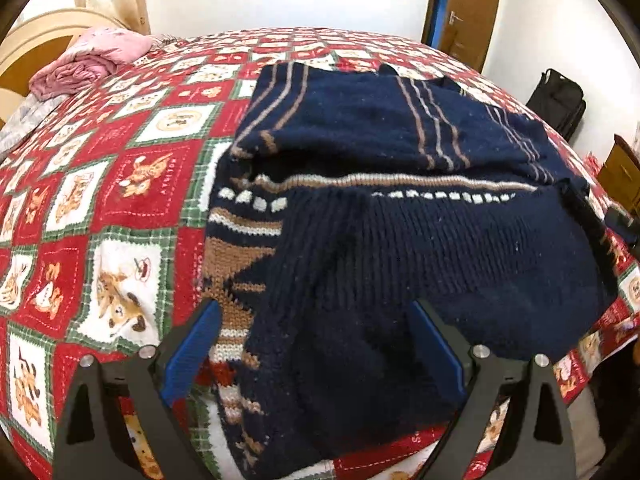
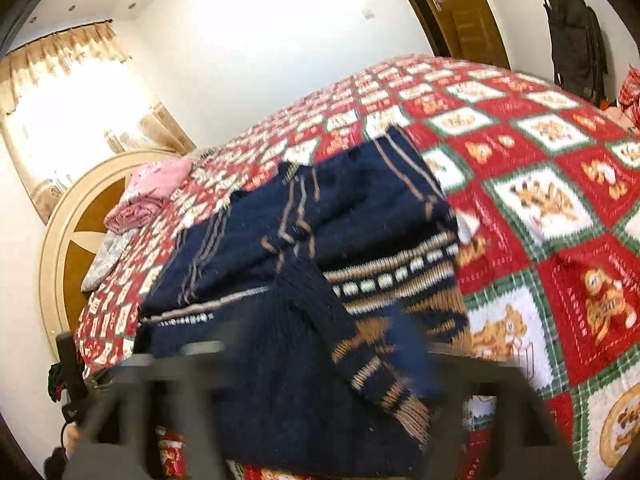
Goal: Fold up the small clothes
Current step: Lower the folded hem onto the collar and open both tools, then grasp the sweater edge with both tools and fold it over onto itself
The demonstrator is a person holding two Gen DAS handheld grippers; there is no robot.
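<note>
Nearest the left wrist camera, the left gripper [image 1: 316,344] stands with its blue-padded fingers [image 1: 192,352] spread wide, the near edge of a navy knitted sweater [image 1: 400,208] lying between them without being pinched. In the right wrist view the right gripper [image 2: 304,396] is smeared by motion blur at the bottom of the frame, so whether it is spread or closed cannot be told. The sweater lies partly folded on the red, white and green patchwork bedspread [image 1: 100,220], close to the near edge of the bed; its long axis runs across the left view, with the ribbed navy panel folded over the tan and white patterned band. Farther off, a pink bundle of cloth [image 1: 92,60] rests by the curved headboard [image 1: 36,40]. Beyond the bed stand a wooden door [image 1: 468,8] and a black bag [image 1: 558,100] against the white wall.
</note>
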